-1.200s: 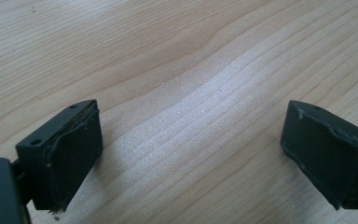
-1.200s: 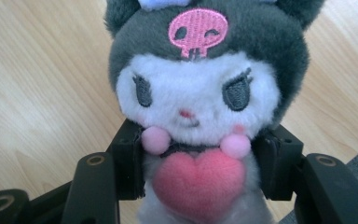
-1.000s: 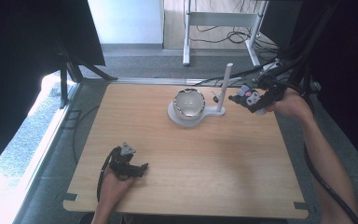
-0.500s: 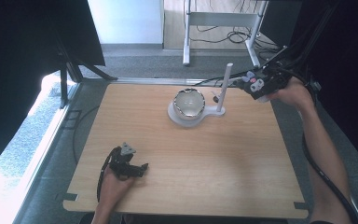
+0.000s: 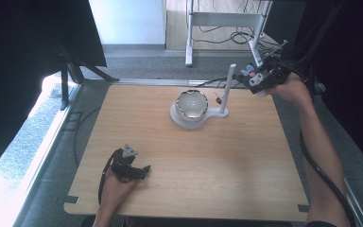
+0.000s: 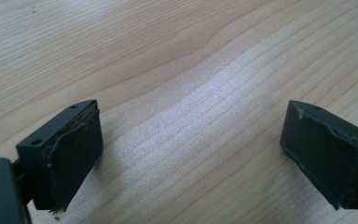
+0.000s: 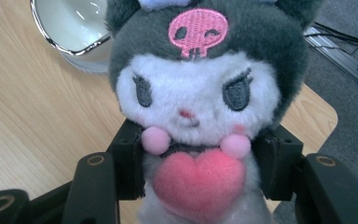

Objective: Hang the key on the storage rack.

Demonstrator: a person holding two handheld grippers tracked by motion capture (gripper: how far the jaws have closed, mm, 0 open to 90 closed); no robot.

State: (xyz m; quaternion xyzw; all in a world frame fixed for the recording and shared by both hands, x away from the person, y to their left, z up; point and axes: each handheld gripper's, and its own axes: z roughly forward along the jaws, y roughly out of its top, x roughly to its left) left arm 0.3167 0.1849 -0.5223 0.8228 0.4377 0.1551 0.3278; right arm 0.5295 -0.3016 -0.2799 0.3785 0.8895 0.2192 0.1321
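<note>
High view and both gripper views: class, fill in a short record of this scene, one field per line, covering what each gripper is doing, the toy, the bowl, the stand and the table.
right gripper: shut on the plush toy, held above the table's far right corner
plush toy: dark hood with pink skull, white face, pink heart on its chest; jaws press its body from both sides
left gripper: open, nothing between its jaws, low over the near left of the table
bowl: white inside, shiny rim, on the stand's round base
stand: white, upright post beside the bowl
table: light wood
</note>
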